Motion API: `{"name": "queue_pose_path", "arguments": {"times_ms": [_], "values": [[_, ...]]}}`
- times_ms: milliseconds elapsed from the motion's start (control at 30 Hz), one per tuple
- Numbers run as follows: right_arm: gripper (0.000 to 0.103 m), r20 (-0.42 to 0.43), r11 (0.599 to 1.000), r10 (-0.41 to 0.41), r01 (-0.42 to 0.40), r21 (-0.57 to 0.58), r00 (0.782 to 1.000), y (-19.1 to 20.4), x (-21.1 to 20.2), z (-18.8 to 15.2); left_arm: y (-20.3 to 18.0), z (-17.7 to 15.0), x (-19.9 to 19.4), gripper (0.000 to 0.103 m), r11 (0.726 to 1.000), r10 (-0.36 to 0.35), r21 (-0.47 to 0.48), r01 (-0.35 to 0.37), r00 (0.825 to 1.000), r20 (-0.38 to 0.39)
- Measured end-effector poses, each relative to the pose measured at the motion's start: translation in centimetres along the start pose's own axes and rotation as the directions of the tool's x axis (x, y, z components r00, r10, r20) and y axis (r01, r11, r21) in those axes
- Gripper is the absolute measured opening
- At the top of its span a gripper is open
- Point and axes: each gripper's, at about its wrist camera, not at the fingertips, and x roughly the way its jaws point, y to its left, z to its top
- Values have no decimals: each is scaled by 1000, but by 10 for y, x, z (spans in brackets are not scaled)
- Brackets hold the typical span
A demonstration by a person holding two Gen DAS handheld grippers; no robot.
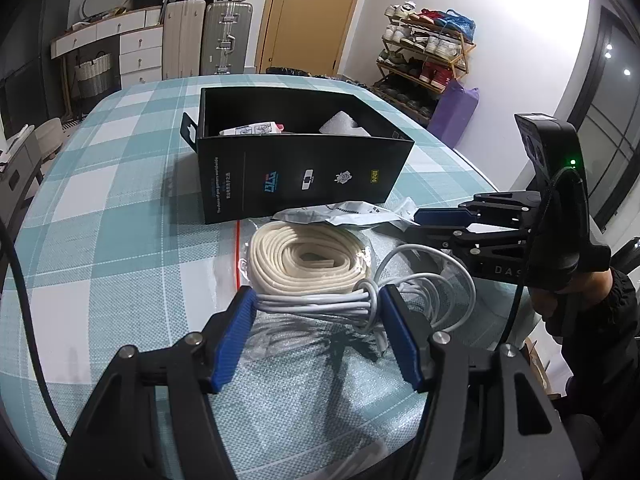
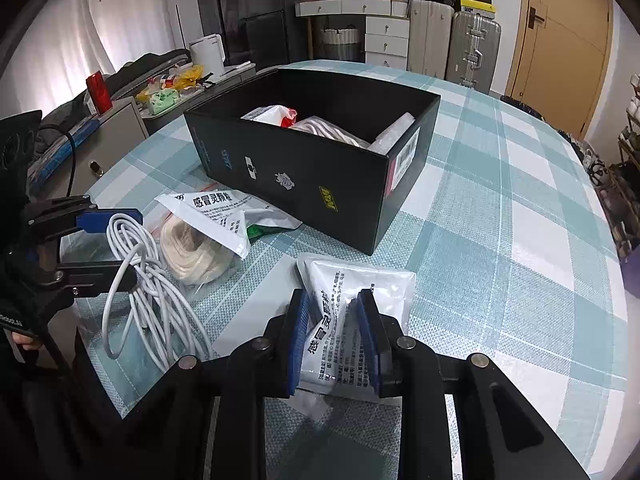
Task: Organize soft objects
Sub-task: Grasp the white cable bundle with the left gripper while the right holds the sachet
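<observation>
A black box (image 1: 304, 176) stands on the checked tablecloth and holds a few soft packets; it also shows in the right wrist view (image 2: 304, 184). My left gripper (image 1: 318, 304) stands open around a bundle of white cable (image 1: 372, 300), its pads touching the bundle's ends. A coil of cream rope (image 1: 308, 260) lies just beyond. In the right wrist view my right gripper (image 2: 334, 308) is shut on a white medicine packet (image 2: 360, 284), squeezing it. A second white packet (image 2: 224, 216) lies over the rope coil (image 2: 192, 252).
A clear zip bag (image 1: 240, 264) lies under the rope. Suitcases (image 1: 224, 36), drawers and a shoe rack (image 1: 428, 56) stand beyond the table. A cabinet (image 2: 100, 136) with clutter is at the table's left side.
</observation>
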Motion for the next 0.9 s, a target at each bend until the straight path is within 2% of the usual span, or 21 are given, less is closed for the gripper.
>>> {"name": "queue_pose_path", "arguments": {"times_ms": [100,167,233,267,333,400,533,733,767,800,833,900], "values": [[29,-3,1000,5,-5,-9,1000,1,-1,-1,0,0,0,64,1000,-3,-6,3,1000,-8],[38,3,1000,4,-4,-6,1000,1,-4,-2,1,0,2,66,1000,14,-6,-14,1000,-18],[53,14,1000,-9,9,-3,1000,0,-7,-3,2,-1,4,69,1000,24,-6,-24,999,-26],[55,17,1000,-23,23,4,1000,-1,-7,-4,2,-1,4,70,1000,25,-8,-25,999,-29],[68,15,999,-38,37,20,999,-6,-6,-4,0,-2,7,77,999,39,-1,-39,999,-38],[72,3,998,-44,44,38,999,-9,-3,-4,-1,-3,8,78,999,40,-2,-40,998,-39],[72,-12,997,-50,51,65,999,-14,5,-4,-2,-5,17,88,999,48,-7,-49,996,-69],[71,-20,995,-79,80,60,997,-11,8,-1,-7,-8,20,89,998,68,6,-68,996,-57],[68,-18,995,-78,79,57,997,-10,7,-2,-7,-9,20,88,998,65,5,-65,996,-55],[59,-14,996,-74,75,53,997,-9,6,-2,-7,-9,19,82,998,58,8,-58,997,-52],[52,-9,996,-71,72,48,997,-8,5,-2,-7,-9,19,81,998,59,8,-59,997,-53],[48,-7,997,-65,65,37,998,-6,4,-2,-6,-9,17,77,999,54,6,-54,997,-49]]}}
